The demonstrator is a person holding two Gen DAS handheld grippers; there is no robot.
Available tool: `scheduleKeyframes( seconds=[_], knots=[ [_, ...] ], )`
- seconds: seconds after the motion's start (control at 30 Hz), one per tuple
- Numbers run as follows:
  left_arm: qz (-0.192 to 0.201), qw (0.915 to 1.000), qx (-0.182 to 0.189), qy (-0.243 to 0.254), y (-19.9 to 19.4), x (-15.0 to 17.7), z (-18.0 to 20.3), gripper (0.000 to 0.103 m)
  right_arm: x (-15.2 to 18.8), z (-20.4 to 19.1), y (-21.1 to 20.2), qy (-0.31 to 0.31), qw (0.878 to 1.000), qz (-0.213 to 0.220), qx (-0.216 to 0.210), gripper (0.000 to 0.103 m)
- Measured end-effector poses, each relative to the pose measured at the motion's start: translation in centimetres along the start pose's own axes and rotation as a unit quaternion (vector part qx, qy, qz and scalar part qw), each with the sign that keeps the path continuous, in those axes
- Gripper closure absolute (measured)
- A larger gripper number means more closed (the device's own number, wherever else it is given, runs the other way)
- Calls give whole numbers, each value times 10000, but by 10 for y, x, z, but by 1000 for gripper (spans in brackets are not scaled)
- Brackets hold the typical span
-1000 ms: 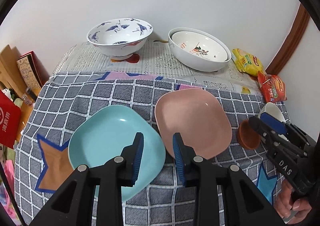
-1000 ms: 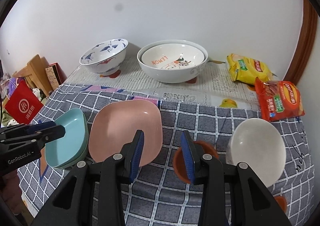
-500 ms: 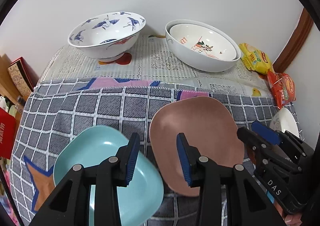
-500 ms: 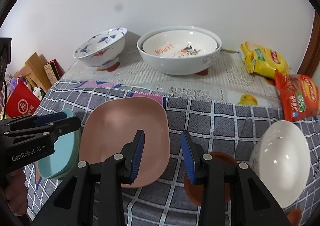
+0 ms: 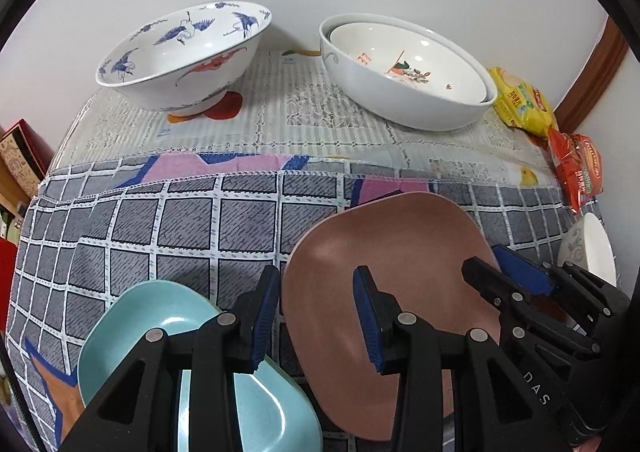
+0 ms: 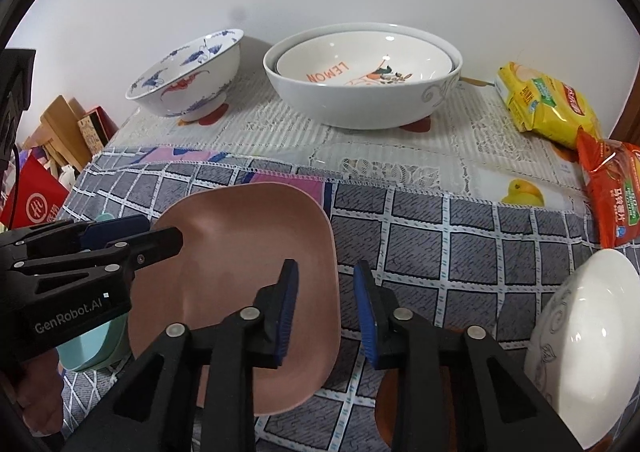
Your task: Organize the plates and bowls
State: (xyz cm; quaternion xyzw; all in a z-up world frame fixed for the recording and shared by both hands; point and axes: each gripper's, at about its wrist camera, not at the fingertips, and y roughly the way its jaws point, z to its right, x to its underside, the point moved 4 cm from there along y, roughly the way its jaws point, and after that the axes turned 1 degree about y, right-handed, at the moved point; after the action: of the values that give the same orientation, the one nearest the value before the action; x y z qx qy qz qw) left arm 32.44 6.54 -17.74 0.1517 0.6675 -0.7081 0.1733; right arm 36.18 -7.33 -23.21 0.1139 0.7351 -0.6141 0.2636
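Observation:
A pink square plate (image 5: 396, 248) (image 6: 248, 236) lies on the grey checked cloth, with a teal plate (image 5: 160, 324) (image 6: 90, 348) to its left. My left gripper (image 5: 316, 316) is open and empty, over the gap between the two plates. My right gripper (image 6: 326, 312) is open and empty, over the pink plate's right edge. At the back stand a blue-bird bowl (image 5: 180, 56) (image 6: 188, 72) and two nested white bowls (image 5: 404, 72) (image 6: 360, 72). A white bowl (image 6: 584, 344) (image 5: 592, 248) sits at the right.
A yellow snack bag (image 6: 544, 104) and an orange one (image 6: 612, 196) lie at the right back. A small brown saucer (image 6: 390, 408) sits under my right gripper. Boxes and a red bag (image 6: 36, 204) stand beyond the table's left edge.
Both grippers have moved forward and lower toward the pink plate. The bowls at the back look closer. Both stay open.

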Motion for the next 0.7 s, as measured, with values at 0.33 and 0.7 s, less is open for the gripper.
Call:
scheduleKeyframes(
  seconds=[0.33,0.7],
  knots=[
    [-104,9999,2,-44,17,2,-4,81,3,3,20,83,9997,-208,-75,89],
    [130,9997,-5,-187,-3,-3,-12,94,-1,10,0,390,9987,14,-332,97]
  ],
)
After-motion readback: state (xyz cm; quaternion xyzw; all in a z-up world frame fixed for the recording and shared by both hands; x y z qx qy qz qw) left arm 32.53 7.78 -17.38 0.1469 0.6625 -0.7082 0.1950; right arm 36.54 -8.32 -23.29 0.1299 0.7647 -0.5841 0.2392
